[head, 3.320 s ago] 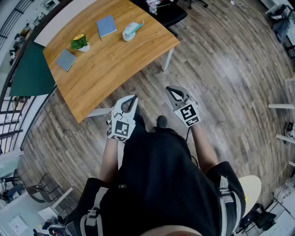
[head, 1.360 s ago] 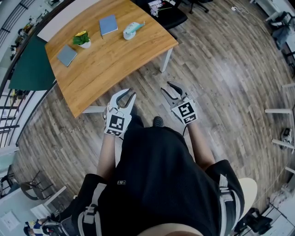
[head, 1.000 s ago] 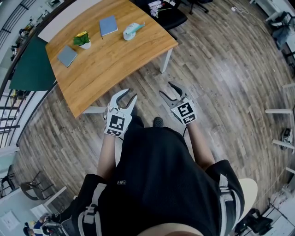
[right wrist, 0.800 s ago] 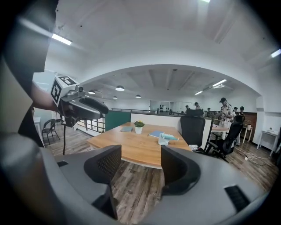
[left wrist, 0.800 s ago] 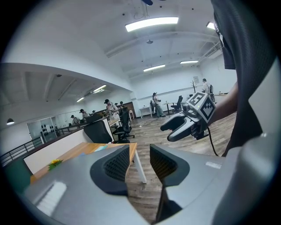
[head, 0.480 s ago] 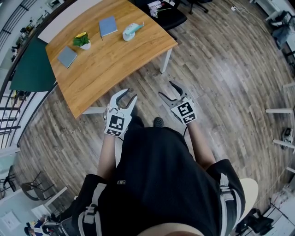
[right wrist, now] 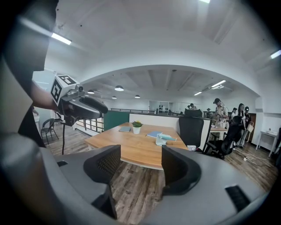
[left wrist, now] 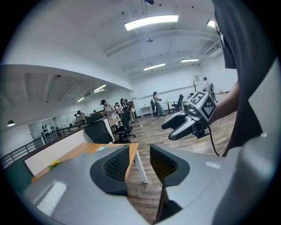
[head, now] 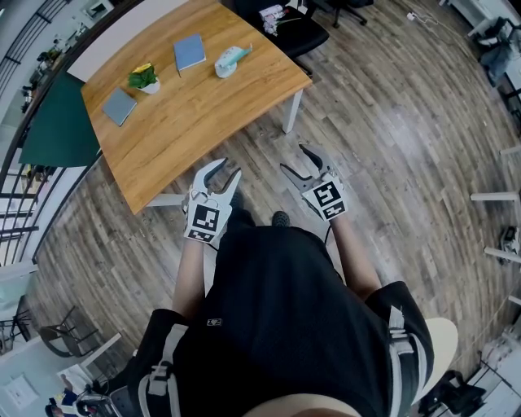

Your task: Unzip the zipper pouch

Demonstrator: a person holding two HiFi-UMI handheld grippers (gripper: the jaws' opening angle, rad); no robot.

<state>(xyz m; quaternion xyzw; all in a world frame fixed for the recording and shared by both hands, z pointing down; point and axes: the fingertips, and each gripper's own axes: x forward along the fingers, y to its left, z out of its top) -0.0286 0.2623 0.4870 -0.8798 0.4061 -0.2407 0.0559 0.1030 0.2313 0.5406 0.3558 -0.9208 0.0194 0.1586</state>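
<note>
By my reading the task has not begun; the pale white-and-teal zipper pouch (head: 228, 59) lies untouched on the far side of the curved wooden table (head: 212, 114), well apart from both tools; whether its zip is shut is too small to tell; the approach, the grip and the unzipping are all left. The left gripper (head: 228, 168) hangs over the plank floor (head: 391, 122) near the table's edge, its jaws just opened wide with nothing between them; the right gripper (head: 293, 159) beside it has likewise just been opening and is released and empty. On the table, left to right, lie a flat grey-blue notebook (head: 119, 106), a small potted green plant with a yellow bloom (head: 142, 76) and a blue notebook (head: 189, 51), then the pouch; none blocks it; only bare tabletop lies between. A black office chair (head: 289, 23) stands beyond the table's right end.
</note>
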